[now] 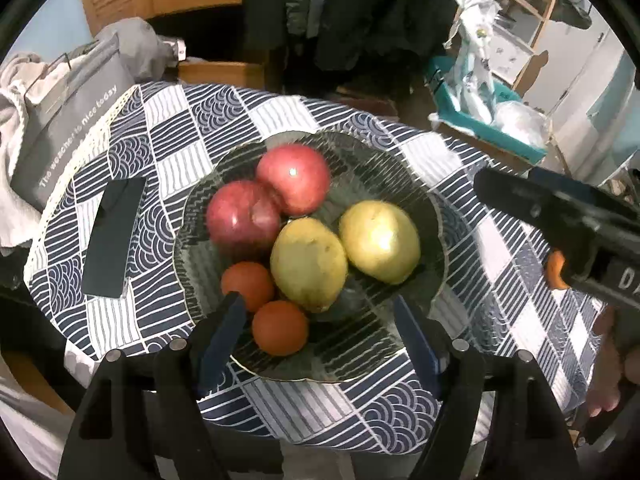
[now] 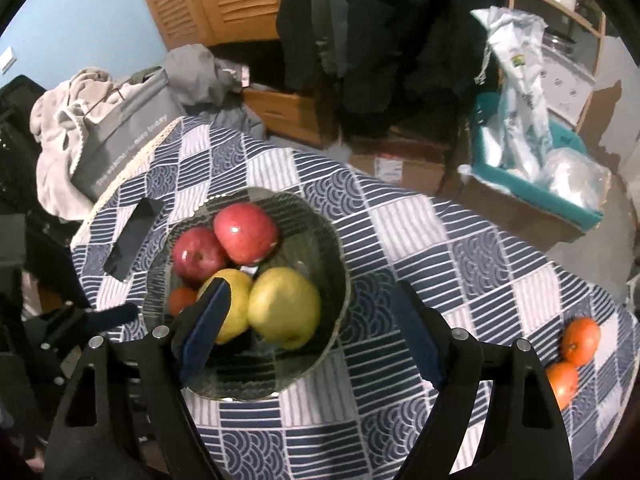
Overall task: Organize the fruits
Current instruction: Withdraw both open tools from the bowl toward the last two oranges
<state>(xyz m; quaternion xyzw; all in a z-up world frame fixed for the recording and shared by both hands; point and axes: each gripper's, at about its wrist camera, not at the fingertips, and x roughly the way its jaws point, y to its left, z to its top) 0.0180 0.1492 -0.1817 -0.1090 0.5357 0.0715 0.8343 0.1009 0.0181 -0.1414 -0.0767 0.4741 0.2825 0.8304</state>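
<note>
- The glass bowl [image 1: 416, 208] is sitting near the middle of the table, on the checked tablecloth [image 1: 520, 320], and is serving as the collecting place for the fruit.
- Six pieces are lying in it: two red apples [image 1: 294, 178] at the far side, two yellow pears [image 1: 308, 264] touching each other in the middle, and two oranges [image 1: 280, 332] at the near rim, just beside each other.
- The fruit is sitting grouped by kind, which looks deliberate, given the task.
- The left gripper [image 1: 320, 328] is hanging over the near edge of the bowl with its jaws standing apart and nothing between the pads; the nearest orange is lying between them but looks free of both.
- The right gripper [image 2: 316, 320] is hovering over the bowl's right side, jaws wide and empty, pointing steeply down.
- Two more oranges [image 2: 580, 340] are waiting on the cloth at the right edge of the table, well apart from the bowl, so the job seems unfinished.
- They are lying on the right hand's side, so that tool looks best placed to fetch them.
- A dark phone [image 1: 114, 236] is lying flat left of the bowl, clear of the work.
</note>
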